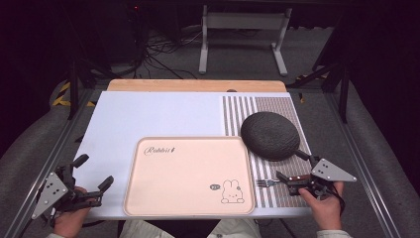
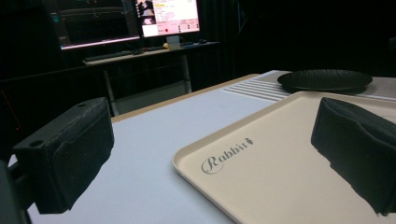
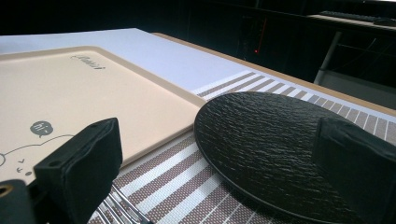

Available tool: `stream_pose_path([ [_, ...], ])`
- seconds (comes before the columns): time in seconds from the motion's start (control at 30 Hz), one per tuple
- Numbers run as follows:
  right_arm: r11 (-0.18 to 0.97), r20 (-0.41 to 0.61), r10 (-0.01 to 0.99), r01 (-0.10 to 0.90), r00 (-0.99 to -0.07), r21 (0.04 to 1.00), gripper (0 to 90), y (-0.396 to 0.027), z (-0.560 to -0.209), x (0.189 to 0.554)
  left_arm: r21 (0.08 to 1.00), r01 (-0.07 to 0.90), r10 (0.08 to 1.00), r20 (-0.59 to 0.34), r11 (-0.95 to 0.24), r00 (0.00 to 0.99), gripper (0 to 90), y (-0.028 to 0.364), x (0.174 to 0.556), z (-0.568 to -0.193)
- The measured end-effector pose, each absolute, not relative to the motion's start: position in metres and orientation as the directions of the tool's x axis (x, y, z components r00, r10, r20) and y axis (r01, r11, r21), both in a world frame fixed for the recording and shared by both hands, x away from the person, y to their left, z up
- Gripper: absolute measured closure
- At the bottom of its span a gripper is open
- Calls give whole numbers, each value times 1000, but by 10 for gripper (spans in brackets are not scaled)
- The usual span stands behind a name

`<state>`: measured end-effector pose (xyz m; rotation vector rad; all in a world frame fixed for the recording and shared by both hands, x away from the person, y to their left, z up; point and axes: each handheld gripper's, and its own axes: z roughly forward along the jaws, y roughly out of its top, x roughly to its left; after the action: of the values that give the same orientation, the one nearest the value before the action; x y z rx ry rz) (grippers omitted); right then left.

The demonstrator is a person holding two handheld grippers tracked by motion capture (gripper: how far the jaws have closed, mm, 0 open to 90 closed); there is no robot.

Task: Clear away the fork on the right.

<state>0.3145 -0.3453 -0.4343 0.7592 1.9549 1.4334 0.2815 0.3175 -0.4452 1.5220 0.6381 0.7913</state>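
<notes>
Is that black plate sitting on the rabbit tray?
No, the black plate rests on the striped placemat, to the right of the beige rabbit tray.

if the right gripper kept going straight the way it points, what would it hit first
Probably the black plate: in the right gripper view it lies just ahead between the open jaws of the right gripper. The fork lies low beside its jaw, likely out of line.

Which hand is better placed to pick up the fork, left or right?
Right. The right gripper sits open at the fork on the striped mat, beside the black plate. The left gripper, also open, is across the beige tray, far from the fork.
</notes>
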Motion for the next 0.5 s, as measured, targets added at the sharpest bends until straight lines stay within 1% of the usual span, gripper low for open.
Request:
stream_pose_path([
  [0.5, 243, -115, 738, 103, -665, 964, 27, -347, -433, 314, 993, -49, 782, 113, -105, 613, 0, 317, 282, -445],
])
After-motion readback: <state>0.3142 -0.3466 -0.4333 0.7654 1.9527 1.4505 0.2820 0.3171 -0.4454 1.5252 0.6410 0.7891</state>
